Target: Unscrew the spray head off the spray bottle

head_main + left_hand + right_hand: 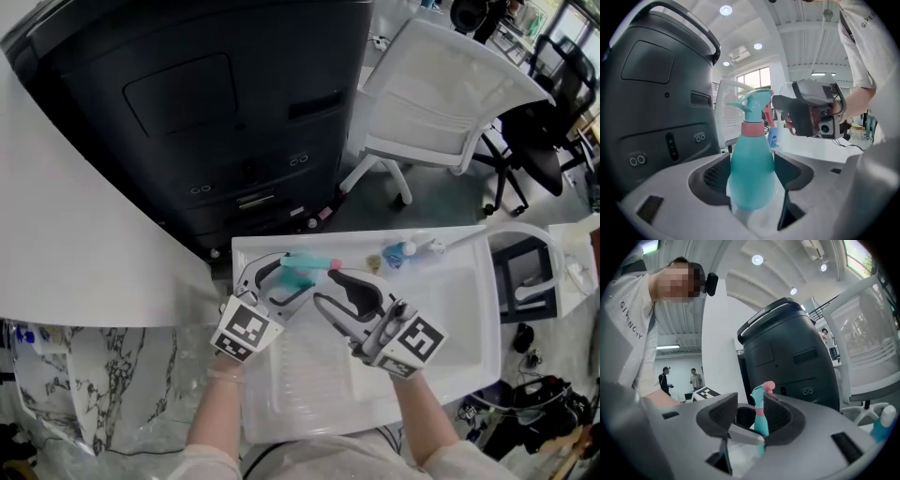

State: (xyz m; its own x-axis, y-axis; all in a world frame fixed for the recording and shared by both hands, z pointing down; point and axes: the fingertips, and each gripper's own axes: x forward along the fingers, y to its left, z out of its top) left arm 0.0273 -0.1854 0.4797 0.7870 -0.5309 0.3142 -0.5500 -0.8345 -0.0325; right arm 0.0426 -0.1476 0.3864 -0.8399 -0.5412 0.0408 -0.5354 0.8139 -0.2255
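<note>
While the left gripper [286,278] is clamping the teal body of the spray bottle [751,173] above the white tray [469,309], the spray head [757,105] is sitting on its pink collar [752,128], so the unscrewing is apparently not yet finished. The right gripper [333,286] is bracketing the head with its jaws apart, not pinching it. The bottle is seemingly lying roughly level, its long axis running across the head view, its head end pointing toward the right gripper.
</note>
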